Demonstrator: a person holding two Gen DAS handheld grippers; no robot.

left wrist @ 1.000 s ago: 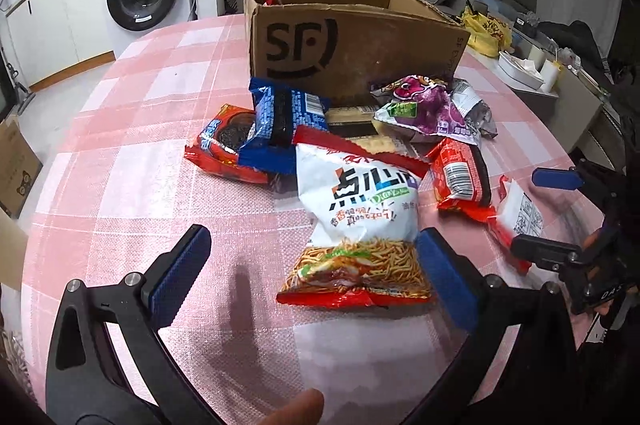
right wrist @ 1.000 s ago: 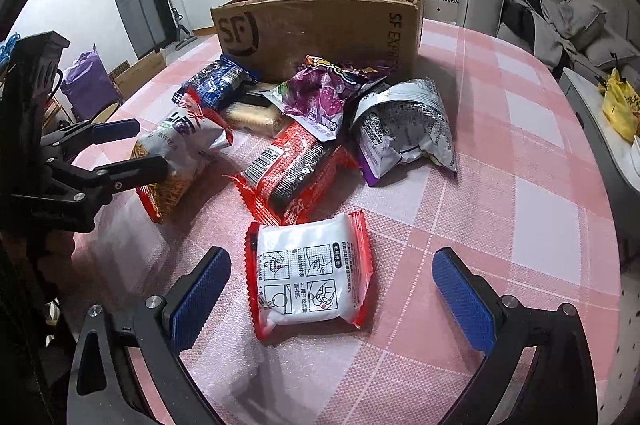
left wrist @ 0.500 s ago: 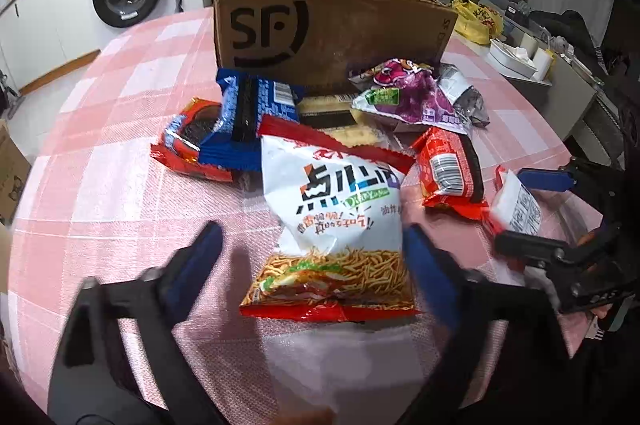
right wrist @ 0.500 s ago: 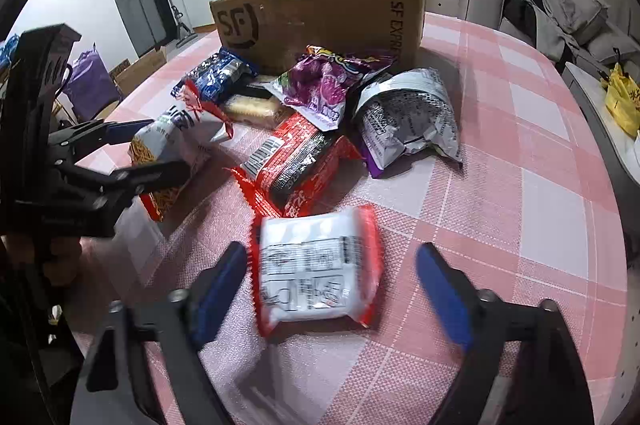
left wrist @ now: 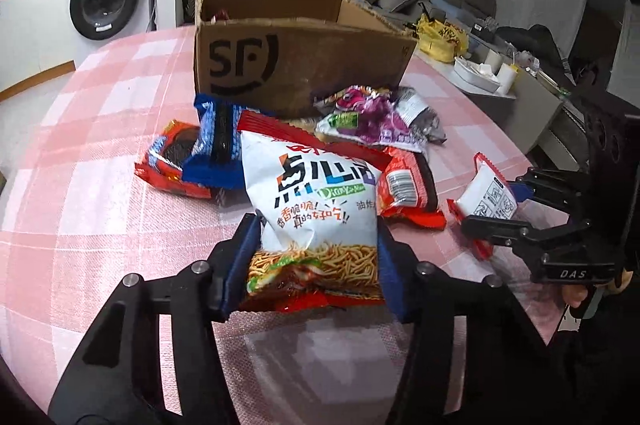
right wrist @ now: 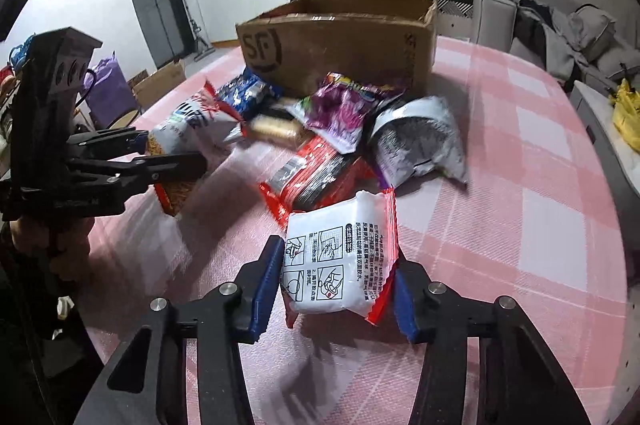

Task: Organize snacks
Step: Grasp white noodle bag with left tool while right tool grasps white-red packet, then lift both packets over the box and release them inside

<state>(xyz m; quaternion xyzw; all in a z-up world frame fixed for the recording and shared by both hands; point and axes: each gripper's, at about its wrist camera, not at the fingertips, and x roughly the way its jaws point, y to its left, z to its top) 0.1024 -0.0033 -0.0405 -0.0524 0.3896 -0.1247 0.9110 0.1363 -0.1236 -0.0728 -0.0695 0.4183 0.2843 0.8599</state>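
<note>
Left wrist view shows my left gripper (left wrist: 316,261) now clamped on the noodle-snack bag (left wrist: 316,209) — my right gripper (right wrist: 334,289) likewise pinching the white packet (right wrist: 338,265) — both wide open a second ago, so both can go to the cardboard box (left wrist: 288,65).

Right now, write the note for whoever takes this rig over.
Left gripper: shut on the noodle snack bag, bottom end gripped, bag tilted up off the table.
Right gripper: shut on the small white packet, raised at its near end.
Cardboard box: open, at the far side of the pink checked table; one red item shows inside.
Left on the table in front of the box: blue packet, red packet, purple bag, silver bag, plus others underneath.
Done: both grasps. Left: presumably carry both to the box, then clear the pile.
</note>
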